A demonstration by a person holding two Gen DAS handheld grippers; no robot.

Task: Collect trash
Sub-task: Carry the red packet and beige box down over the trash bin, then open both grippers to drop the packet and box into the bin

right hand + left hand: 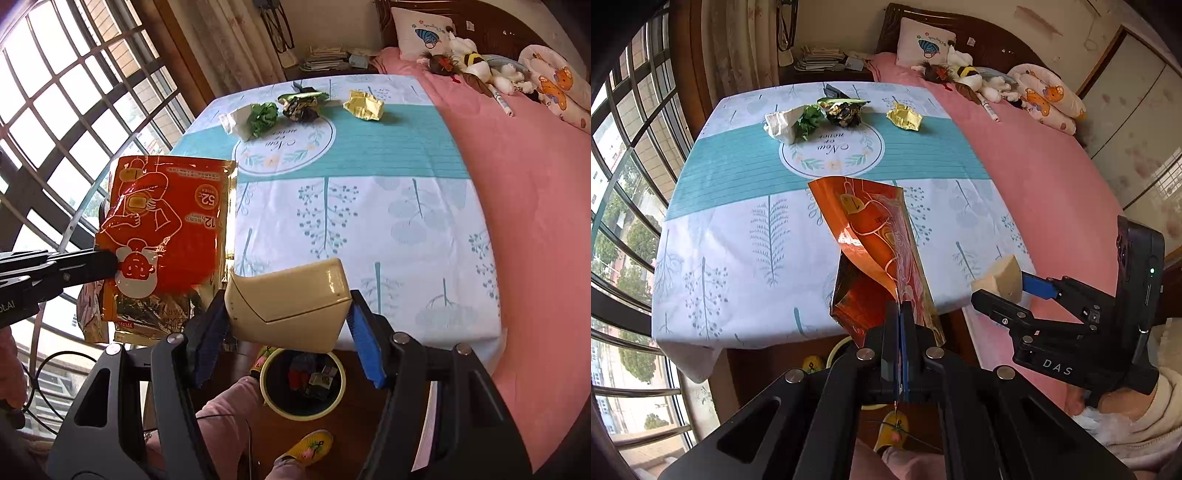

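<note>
My left gripper (900, 314) is shut on an orange foil pouch (875, 251) and holds it up at the table's near edge; the pouch also shows in the right wrist view (166, 236). My right gripper (288, 325) is shut on a cream box (291, 306), also seen in the left wrist view (999, 277), above a yellow-rimmed bin (303, 384) holding trash on the floor. At the table's far side lie a white tissue with green leaves (255, 118), a dark crumpled wrapper (301, 105) and a yellow crumpled wrapper (364, 105).
The table (369, 206) has a blue-and-white cloth. A pink bed (517, 184) with pillows and plush toys borders it on the right. Barred windows (74, 110) stand on the left. The person's legs and yellow slippers (306, 446) are below.
</note>
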